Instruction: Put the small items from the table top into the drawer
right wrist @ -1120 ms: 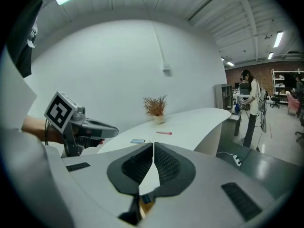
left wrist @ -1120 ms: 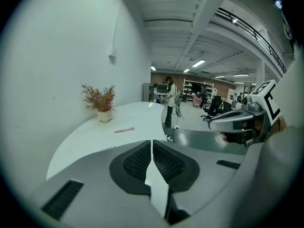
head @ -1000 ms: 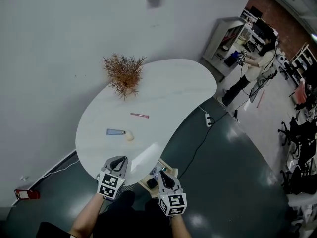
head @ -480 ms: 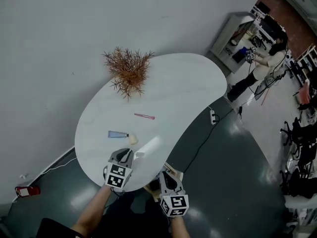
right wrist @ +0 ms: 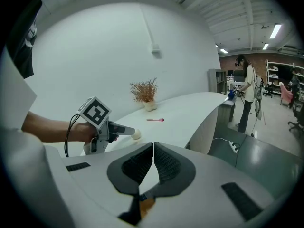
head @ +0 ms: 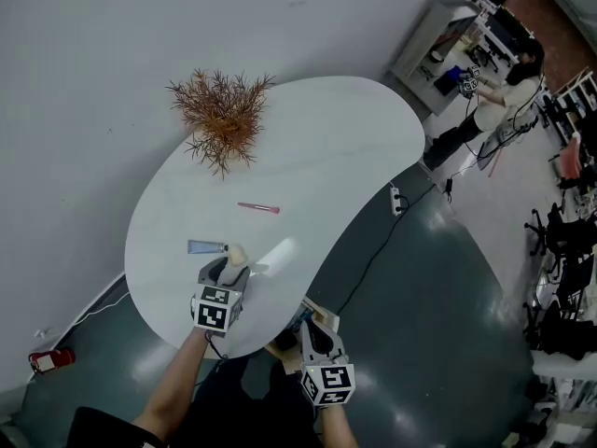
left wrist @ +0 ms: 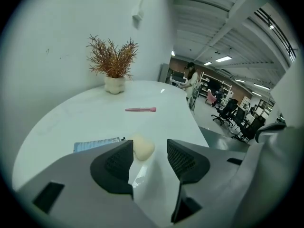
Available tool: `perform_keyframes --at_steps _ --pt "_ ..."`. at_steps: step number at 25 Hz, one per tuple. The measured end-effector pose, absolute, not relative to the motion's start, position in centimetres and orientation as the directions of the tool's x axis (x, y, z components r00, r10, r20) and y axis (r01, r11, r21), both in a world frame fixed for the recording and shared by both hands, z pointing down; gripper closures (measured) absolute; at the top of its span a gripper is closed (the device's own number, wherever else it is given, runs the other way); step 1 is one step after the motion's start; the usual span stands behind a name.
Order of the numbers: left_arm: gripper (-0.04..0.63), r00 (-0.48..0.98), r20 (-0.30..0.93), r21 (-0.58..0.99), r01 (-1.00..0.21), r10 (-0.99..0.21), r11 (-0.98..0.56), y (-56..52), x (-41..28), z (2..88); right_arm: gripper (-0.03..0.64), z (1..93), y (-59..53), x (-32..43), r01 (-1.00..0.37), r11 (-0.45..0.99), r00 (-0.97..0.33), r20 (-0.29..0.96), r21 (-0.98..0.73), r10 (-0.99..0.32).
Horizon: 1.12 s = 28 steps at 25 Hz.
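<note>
On the white table point(head: 326, 147) lie a cream egg-shaped item point(head: 237, 253) point(left wrist: 143, 147), a blue tube point(head: 207, 247) point(left wrist: 97, 144) just left of it, and a pink pen point(head: 258, 208) point(left wrist: 140, 109) farther off. My left gripper point(head: 230, 266) point(left wrist: 149, 147) is low over the table, its jaws just opened, one on each side of the cream item, pads not touching it. My right gripper point(head: 312, 329) point(right wrist: 153, 148) is shut and empty below the table's near edge, beside the open wooden drawer point(head: 322, 317).
A dried plant in a pot point(head: 219, 110) point(left wrist: 112, 61) stands at the table's far end. A power strip point(head: 396, 199) with its cable lies on the dark floor to the right. A person point(head: 504, 82) stands far right by a cabinet point(head: 429, 35).
My left gripper moved forward from the table's near edge to the cream item and its jaws opened. The right gripper sank slightly by the drawer.
</note>
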<state>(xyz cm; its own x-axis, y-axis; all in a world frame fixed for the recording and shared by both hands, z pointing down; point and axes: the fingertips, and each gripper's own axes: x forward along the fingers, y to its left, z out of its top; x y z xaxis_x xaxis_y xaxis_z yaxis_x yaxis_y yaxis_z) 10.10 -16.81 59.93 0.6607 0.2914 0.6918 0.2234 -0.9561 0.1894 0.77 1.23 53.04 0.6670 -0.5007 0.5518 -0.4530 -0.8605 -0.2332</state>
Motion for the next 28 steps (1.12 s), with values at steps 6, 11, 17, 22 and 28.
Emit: perform_keyframes --at_steps 6,11,17,22,28 --pt "0.382 0.641 0.722 0.162 0.208 0.259 -0.965 -16.8 11.3 61.6 0.586 53.9 2.5 1.4 -0.429 -0.872 0.670 0.565 -0.234 -0.481" --pt "0.383 0.641 0.736 0.119 0.196 0.219 -0.973 -16.8 11.5 62.2 0.588 54.3 3.4 1.7 -0.416 -0.877 0.668 0.572 -0.242 -0.475" --pt "0.445 0.646 0.742 0.075 0.183 0.177 -0.980 -17.2 11.5 62.5 0.587 54.5 4.0 1.8 -0.407 -0.881 0.670 0.576 -0.242 -0.468" --pt "0.468 0.649 0.741 0.064 0.186 0.171 -0.981 -17.1 11.6 62.4 0.588 54.5 4.5 1.5 -0.398 -0.885 0.674 0.577 -0.242 -0.461" --pt "0.480 0.653 0.735 0.067 0.195 0.180 -0.979 -17.0 11.4 62.0 0.586 54.4 4.9 1.2 -0.391 -0.888 0.680 0.575 -0.242 -0.456"
